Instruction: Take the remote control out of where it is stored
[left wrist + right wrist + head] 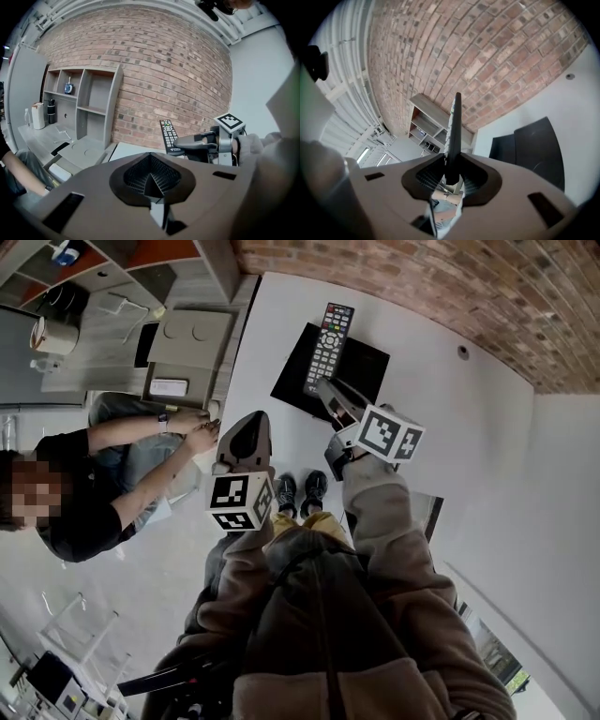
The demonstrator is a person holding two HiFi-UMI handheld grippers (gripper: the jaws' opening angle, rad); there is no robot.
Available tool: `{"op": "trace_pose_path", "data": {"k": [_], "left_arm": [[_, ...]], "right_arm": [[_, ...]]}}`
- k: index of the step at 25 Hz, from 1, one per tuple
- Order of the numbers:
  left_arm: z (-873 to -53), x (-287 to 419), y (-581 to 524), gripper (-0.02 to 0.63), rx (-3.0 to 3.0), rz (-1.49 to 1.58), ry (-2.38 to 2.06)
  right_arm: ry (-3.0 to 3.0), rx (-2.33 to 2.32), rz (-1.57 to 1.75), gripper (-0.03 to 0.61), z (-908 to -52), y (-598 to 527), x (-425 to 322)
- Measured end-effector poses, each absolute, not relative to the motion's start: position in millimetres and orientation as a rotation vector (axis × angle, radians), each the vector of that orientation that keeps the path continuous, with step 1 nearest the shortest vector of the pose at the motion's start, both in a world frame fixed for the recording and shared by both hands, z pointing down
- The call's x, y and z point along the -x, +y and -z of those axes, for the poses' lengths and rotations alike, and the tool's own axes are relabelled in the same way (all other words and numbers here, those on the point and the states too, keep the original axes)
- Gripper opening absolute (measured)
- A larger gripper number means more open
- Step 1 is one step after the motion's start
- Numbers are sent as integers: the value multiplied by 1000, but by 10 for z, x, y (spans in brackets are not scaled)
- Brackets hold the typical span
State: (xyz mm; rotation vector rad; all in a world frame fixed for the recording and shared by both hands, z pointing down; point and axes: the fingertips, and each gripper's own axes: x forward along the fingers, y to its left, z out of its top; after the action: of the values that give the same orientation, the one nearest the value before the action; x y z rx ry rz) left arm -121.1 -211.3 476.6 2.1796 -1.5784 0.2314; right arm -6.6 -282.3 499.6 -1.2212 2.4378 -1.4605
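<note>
The black remote control (331,338) is clamped at its near end in my right gripper (330,395) and is lifted above a flat black pouch (361,367) that lies on the white tabletop (450,427). In the right gripper view the remote (452,136) stands edge-on between the jaws, with the pouch (529,150) lower right. My left gripper (246,442) hovers to the left with its jaws together and nothing in them. From the left gripper view I see the remote (168,136) sticking out of the right gripper (180,146).
A seated person in a black shirt (94,493) works with both hands at a grey desk (187,343) on the left. A grey shelf unit (79,103) stands against the brick wall (422,287). My shoes (300,491) show below the grippers.
</note>
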Motion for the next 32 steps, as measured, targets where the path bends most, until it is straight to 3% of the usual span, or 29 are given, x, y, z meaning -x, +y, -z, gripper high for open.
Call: {"op": "trace_pose_path", "data": {"k": [15, 32], "left_arm": [[-3371, 837, -2374, 6, -2466, -23, -1622], [-2621, 651, -2491, 5, -2615, 84, -1635]], "right_arm": [[2578, 1236, 718, 104, -3217, -2462, -247], [2595, 1306, 335, 104, -2502, -2383, -441]]}}
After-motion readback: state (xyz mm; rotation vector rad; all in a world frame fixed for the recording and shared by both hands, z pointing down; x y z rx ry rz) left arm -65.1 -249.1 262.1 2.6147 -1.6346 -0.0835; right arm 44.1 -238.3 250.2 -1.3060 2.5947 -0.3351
